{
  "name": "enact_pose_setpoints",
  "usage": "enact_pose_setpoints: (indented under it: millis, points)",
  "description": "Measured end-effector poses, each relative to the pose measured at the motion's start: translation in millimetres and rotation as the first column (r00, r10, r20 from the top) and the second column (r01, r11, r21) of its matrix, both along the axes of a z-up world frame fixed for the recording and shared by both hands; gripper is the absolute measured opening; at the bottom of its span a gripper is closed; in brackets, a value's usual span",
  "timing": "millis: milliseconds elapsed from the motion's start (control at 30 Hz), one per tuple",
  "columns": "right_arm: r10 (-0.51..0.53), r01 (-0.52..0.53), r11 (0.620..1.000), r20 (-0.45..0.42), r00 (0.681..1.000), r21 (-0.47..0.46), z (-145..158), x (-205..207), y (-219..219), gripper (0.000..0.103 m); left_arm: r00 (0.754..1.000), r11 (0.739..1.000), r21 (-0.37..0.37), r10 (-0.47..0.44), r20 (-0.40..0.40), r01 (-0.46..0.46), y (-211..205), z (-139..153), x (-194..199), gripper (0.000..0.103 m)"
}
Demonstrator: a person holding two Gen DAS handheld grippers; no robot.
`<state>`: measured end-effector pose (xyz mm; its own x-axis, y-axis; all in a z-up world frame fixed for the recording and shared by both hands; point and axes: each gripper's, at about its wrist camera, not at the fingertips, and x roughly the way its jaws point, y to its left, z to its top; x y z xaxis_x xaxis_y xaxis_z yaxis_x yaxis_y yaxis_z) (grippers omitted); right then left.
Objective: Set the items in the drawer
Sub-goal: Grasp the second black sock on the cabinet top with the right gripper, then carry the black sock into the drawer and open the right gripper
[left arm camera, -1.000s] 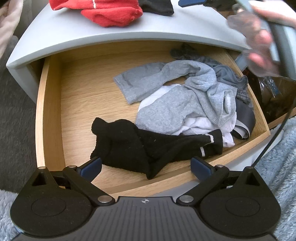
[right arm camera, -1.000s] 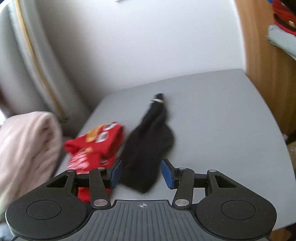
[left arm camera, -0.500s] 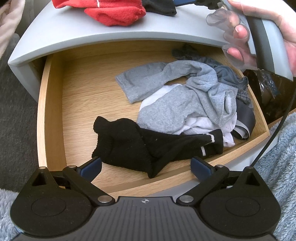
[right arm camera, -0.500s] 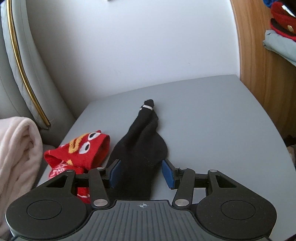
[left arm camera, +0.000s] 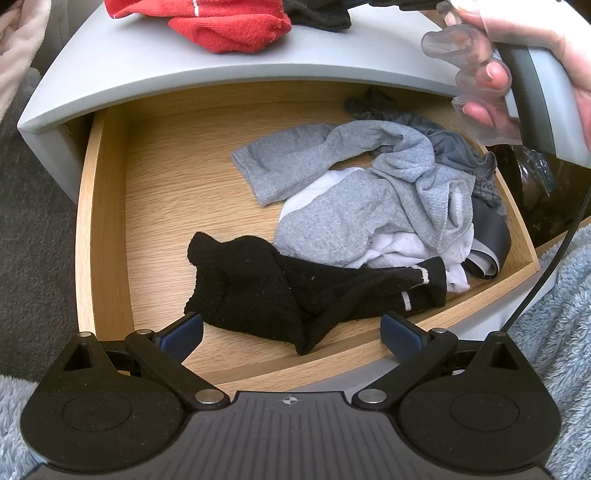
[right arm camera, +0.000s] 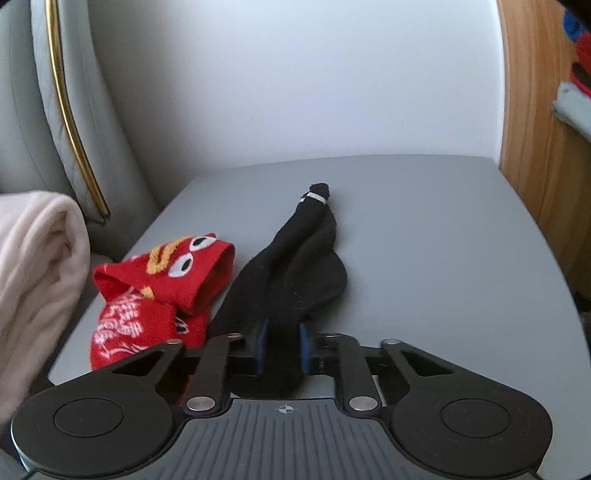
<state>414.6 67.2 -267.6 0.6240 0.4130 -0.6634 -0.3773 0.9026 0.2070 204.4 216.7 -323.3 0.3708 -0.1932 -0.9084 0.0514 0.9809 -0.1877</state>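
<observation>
Left wrist view: left gripper [left arm camera: 291, 330] at the bottom of the frame, jaws spread wide, nothing between the blue pads. It hangs over an open wooden drawer [left arm camera: 107, 229] that fills the middle. Inside, a black sock pair [left arm camera: 280, 291] lies low centre, just above the gripper; a heap of grey socks [left arm camera: 362, 199] mixed with white cloth sits centre right, reaching the drawer's right wall. Grey cabinet top [left arm camera: 155, 66] curves across the upper frame, with a red sock [left arm camera: 229, 26] on it at top centre and dark fabric just to its right. Upper right corner: a hand [left arm camera: 528, 48] grips the handle of the other tool; a cable runs down the right edge.

Right wrist view: right gripper [right arm camera: 282, 341] at bottom centre; its jaws have just closed in, and the pads pinch the near end of a black sock [right arm camera: 299, 269]. That sock stretches up the centre of the frame across the grey top [right arm camera: 443, 229], white band at the far tip. Touching its left side is a red patterned sock [right arm camera: 162, 288] at lower left. Pink blanket [right arm camera: 37, 266] at the left edge, white wall behind, wooden panel [right arm camera: 535, 129] at right.
</observation>
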Motion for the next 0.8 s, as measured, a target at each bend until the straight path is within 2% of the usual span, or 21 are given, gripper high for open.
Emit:
enact_pose_setpoints:
  millis: [300, 567, 700, 800]
  points:
    - [0.036, -0.037, 0.999, 0.022, 0.999, 0.039, 8.3, -3.1, -6.3, 0.003, 1.000, 1.000, -0.003, 0.000, -0.001, 0.000, 0.7, 0.2, -0.1, 0.103]
    - [0.030, -0.033, 0.997, 0.043, 0.999, 0.070, 24.8, -16.2, -38.0, 0.003, 1.000, 1.000, 0.001, 0.000, -0.004, 0.000, 0.1, -0.8, 1.4, 0.103]
    - [0.039, -0.056, 0.986, 0.112, 0.993, 0.158, 45.3, -27.7, -55.7, 0.003, 1.000, 1.000, 0.000, 0.004, -0.005, -0.004, -0.2, 0.0, 1.4, 0.103]
    - [0.082, -0.121, 0.963, 0.165, 0.983, 0.243, 60.3, -37.6, -61.7, 0.003, 1.000, 1.000, 0.004, 0.005, -0.004, -0.005, -0.4, -0.2, 1.0, 0.103]
